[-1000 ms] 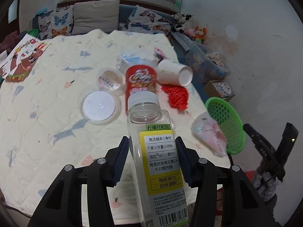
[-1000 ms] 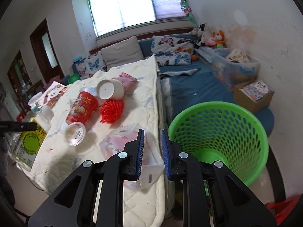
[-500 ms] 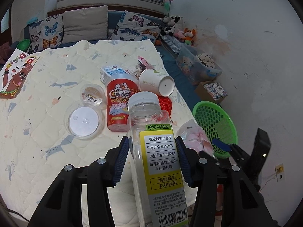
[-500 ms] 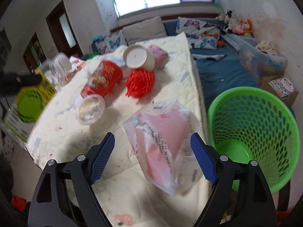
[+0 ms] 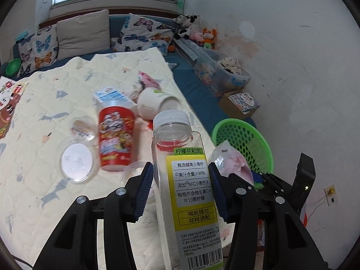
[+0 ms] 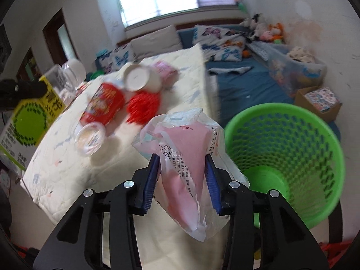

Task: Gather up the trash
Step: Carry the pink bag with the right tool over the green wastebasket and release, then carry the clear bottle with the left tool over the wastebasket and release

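My left gripper [image 5: 181,190] is shut on a clear plastic bottle [image 5: 184,180] with a yellow label and white cap, held above the table edge. My right gripper [image 6: 182,183] is shut on a pink-and-clear plastic bag [image 6: 187,157], lifted beside the green mesh trash basket [image 6: 290,150]. In the left wrist view the bag [image 5: 231,164] and the basket [image 5: 245,139] sit to the right. On the quilted table [image 5: 45,103] lie a red snack cup [image 5: 115,137], a white paper cup [image 5: 157,105], clear lids [image 5: 76,162] and a red mesh scrap [image 6: 144,105].
A blue-and-white carton [image 5: 110,96] and a pink wrapper [image 5: 147,79] lie behind the red cup. A blue sofa with butterfly pillows [image 5: 139,36], a storage bin [image 5: 222,76] and a cardboard box [image 5: 240,104] stand along the wall to the right.
My right gripper opened wide, then closed on the pink bag and lifted it off the table. My left gripper, still holding the bottle, moved toward the basket side.
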`<control>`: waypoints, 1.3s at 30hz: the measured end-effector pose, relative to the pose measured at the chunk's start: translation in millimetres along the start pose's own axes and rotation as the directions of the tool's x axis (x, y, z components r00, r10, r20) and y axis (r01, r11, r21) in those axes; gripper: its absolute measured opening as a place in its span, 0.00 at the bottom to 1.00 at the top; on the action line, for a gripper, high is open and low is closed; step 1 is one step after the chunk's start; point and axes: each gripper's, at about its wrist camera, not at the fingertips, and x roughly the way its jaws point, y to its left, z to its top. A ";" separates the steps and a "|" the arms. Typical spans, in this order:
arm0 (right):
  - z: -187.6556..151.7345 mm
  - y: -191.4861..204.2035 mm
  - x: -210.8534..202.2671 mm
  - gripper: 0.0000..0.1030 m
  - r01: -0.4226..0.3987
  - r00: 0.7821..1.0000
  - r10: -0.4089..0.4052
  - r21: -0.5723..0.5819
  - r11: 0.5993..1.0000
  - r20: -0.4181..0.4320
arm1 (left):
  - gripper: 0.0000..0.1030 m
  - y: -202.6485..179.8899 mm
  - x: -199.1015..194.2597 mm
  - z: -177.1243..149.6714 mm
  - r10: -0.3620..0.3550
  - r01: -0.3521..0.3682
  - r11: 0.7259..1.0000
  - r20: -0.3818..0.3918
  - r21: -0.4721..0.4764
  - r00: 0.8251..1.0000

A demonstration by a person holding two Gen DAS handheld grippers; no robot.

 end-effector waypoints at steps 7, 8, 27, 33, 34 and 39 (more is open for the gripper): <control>6.8 -67.1 -4.5 0.46 0.112 0.994 -0.113 0.109 0.988 0.001 | 0.47 -43.8 35.1 23.5 -0.076 0.078 0.995 -0.039 0.056 0.996; 7.0 -74.0 -3.5 0.50 0.124 0.992 -0.125 0.119 0.985 0.003 | 0.47 -52.3 41.9 27.7 -0.081 0.084 0.994 -0.047 0.070 0.996; -22.6 -143.2 -45.4 0.78 0.199 0.971 -0.227 0.280 0.939 0.071 | 0.47 -147.5 148.7 60.1 -0.157 0.187 0.969 -0.183 0.160 0.970; -45.5 -146.8 -63.1 0.78 0.198 0.970 -0.232 0.319 0.927 0.072 | 0.47 -170.9 186.2 56.7 -0.182 0.224 0.962 -0.248 0.155 0.952; -49.5 -146.4 -65.2 0.78 0.200 0.969 -0.236 0.325 0.924 0.074 | 0.47 -173.5 191.1 57.1 -0.181 0.225 0.962 -0.257 0.153 0.949; -64.6 -146.4 -69.4 0.78 0.195 0.970 -0.234 0.355 0.914 0.068 | 0.47 -185.7 220.1 58.6 -0.171 0.215 0.968 -0.294 0.126 0.940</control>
